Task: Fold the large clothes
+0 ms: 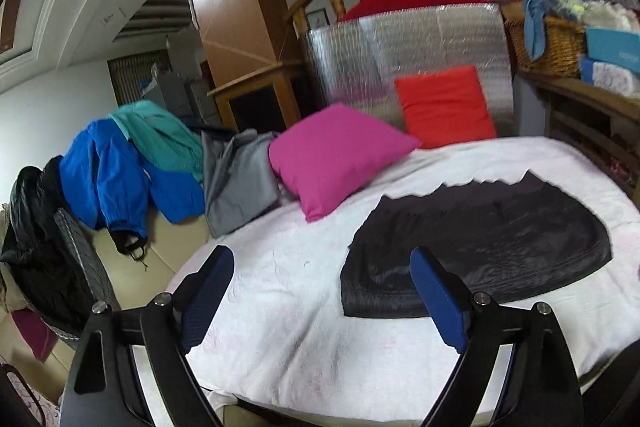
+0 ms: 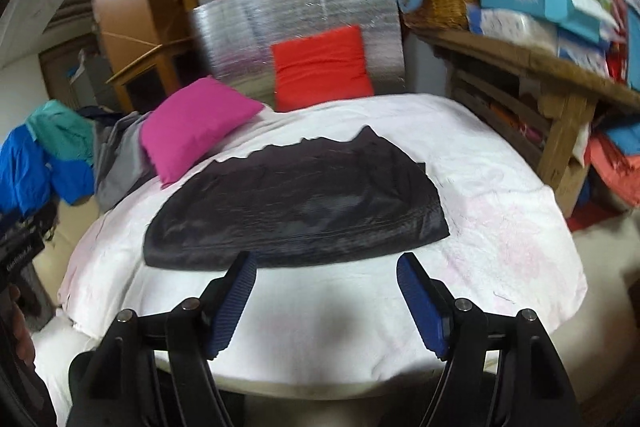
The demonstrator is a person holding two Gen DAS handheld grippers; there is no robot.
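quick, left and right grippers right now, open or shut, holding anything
left gripper: open, holding nothing, above the white cover.
right gripper: open, holding nothing; black garment lies flat ahead.

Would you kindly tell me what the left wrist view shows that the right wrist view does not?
Only the left wrist view shows the black jacket heaped on a chair at far left. Only the right wrist view shows the folded clothes stacked under the wooden shelf. Both show the black garment lying flat on the white cover, the pink cushion and open, empty jaws.

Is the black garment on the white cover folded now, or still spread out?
Folded. The black garment lies flat as a compact doubled panel with a straight near edge on the white cover; no sleeves stick out.
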